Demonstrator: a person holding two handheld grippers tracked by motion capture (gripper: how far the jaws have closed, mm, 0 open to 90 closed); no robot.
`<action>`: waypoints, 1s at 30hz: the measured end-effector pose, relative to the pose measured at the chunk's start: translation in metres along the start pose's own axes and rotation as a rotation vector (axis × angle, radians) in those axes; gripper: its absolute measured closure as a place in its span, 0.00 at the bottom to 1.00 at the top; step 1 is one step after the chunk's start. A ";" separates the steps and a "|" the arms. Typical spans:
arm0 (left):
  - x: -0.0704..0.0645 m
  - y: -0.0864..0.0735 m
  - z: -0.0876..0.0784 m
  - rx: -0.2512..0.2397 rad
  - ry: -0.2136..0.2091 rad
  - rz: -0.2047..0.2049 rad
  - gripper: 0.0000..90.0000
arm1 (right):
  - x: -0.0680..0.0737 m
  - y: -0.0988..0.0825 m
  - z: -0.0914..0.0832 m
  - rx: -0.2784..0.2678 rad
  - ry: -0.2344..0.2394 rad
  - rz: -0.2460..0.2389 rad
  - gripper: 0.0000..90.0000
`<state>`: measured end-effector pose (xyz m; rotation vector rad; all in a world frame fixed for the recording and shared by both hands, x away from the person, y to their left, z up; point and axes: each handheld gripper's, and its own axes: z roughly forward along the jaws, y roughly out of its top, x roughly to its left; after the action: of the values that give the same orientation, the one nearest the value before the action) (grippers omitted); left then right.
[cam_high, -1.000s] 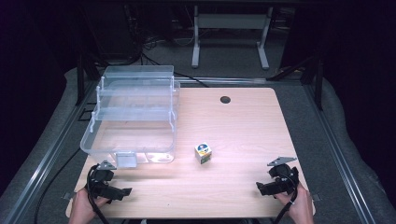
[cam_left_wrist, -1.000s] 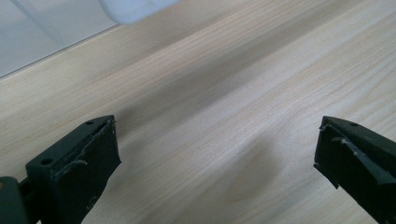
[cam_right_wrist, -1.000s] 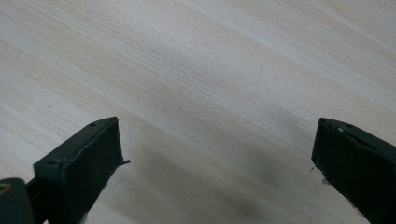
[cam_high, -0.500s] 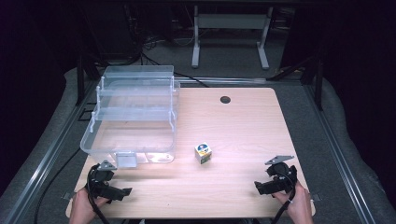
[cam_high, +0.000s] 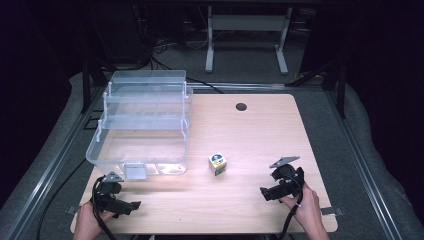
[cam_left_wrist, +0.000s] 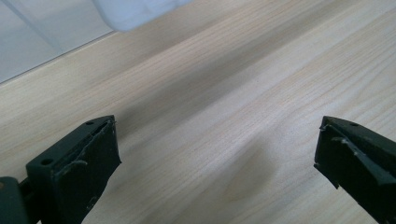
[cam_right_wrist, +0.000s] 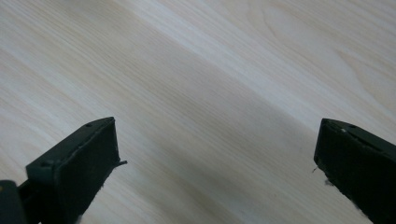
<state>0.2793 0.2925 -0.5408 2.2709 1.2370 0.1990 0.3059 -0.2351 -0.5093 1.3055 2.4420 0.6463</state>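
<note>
small printed cube sits on the wooden table, lower centre of the high view, just right of the clear plastic organiser box at upper left. the cube stands apart from the box's front corner, not touching it. the blue and yellow print is too small to read.

i judge the cube light and rigid, probably card or plastic with smooth faces, so it could skid if i nudge it before closing. best hold looks like two opposite flat side faces, jaws square to them, pads low enough not to tip it. it sits a bit rotated to the table edge, so i'd turn my wrist to match.

my right gripper is at lower right of the high view, near the cube and down-right of it, jaws pointing left toward it. in the right gripper view the jaws stand wide apart with bare wood between, holding nothing.

my left gripper is at lower left, below the box's front latch, farther from the cube. in the left gripper view the jaws stand wide apart too, nothing held, with the box edge at upper left.

right one looks the better pick for the reach.
</note>
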 end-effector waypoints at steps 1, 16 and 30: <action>0.000 0.000 0.000 0.008 0.002 0.004 0.00 | 0.004 0.007 0.001 -0.002 0.010 -0.015 0.00; 0.001 -0.001 0.001 0.014 -0.025 0.001 0.00 | 0.037 0.065 0.023 0.003 0.097 -0.109 0.00; -0.001 -0.001 0.003 0.032 -0.009 0.002 0.00 | 0.055 0.096 0.047 0.047 0.147 -0.144 0.00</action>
<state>0.2789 0.2912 -0.5437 2.2982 1.2416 0.1706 0.3652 -0.1307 -0.5022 1.1225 2.6543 0.6722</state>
